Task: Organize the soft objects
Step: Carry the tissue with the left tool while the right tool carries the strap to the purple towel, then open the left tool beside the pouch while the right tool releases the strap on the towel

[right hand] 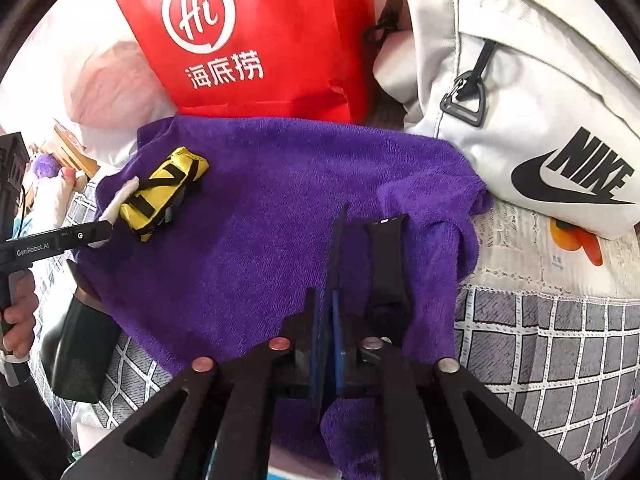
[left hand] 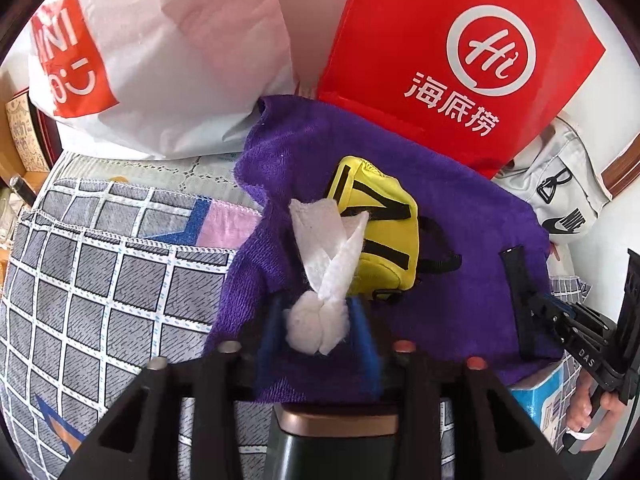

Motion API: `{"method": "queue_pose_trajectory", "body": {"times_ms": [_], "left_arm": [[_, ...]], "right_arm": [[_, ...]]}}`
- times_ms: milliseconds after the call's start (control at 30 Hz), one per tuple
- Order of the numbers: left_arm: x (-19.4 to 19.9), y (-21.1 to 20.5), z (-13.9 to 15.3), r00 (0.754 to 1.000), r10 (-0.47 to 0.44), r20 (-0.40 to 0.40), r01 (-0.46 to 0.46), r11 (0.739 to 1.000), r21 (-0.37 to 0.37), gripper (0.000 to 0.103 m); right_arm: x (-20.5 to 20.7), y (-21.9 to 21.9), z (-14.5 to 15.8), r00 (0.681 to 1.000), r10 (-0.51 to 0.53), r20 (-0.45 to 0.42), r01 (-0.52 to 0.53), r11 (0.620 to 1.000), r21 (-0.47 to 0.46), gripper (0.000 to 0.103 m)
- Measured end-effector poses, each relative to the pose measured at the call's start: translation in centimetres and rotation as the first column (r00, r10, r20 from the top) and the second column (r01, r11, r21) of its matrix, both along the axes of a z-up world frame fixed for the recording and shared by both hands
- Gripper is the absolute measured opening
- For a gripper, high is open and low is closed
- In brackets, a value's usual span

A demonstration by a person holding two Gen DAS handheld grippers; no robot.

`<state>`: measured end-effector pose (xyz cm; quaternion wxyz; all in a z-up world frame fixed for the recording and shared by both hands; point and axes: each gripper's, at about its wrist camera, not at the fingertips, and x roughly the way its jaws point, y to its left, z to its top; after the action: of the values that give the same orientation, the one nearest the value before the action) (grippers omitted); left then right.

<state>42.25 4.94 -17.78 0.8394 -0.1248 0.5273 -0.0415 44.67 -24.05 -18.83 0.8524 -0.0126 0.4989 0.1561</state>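
**The tissue may be slipping loose**

The left gripper (left hand: 318,320) is sitting over the fuzzy purple towel (left hand: 460,220). The crumpled white paper tissue (left hand: 324,280) is lying between its blue fingers (left hand: 366,344), but the fingers are standing apart, so nothing is squeezing it. If the hand is lifting now, the tissue is staying behind or catching on a finger and tearing. It is also touching the small yellow pouch with black stripes (left hand: 380,224), so a push could be knocking that over.

The right gripper (right hand: 326,300) is almost together with nothing inside. The flat black strap (right hand: 386,264) is lying just beside it, and closing here could be pinching the towel instead.
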Motion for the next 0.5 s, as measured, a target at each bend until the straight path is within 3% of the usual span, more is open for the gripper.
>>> {"method": "queue_pose_trajectory", "body": {"times_ms": [33, 100, 500], "left_arm": [[-0.2, 0.1, 0.2, 1.000, -0.008, 0.003, 0.008, 1.000, -0.016, 0.053], [-0.7, 0.2, 0.8, 1.000, -0.015, 0.015, 0.016, 1.000, -0.024, 0.059], [-6.3, 0.2, 5.4, 0.994, -0.006, 0.107, 0.003, 1.000, 0.028, 0.063]], "right_arm": [[-0.3, -0.1, 0.3, 1.000, -0.003, 0.011, 0.003, 1.000, -0.001, 0.022], [-1.0, -0.1, 1.1, 0.999, -0.007, 0.038, 0.007, 1.000, -0.004, 0.043], [-7.6, -0.5, 6.3, 0.979, -0.057, 0.195, 0.065, 0.997, -0.037, 0.058]]}}
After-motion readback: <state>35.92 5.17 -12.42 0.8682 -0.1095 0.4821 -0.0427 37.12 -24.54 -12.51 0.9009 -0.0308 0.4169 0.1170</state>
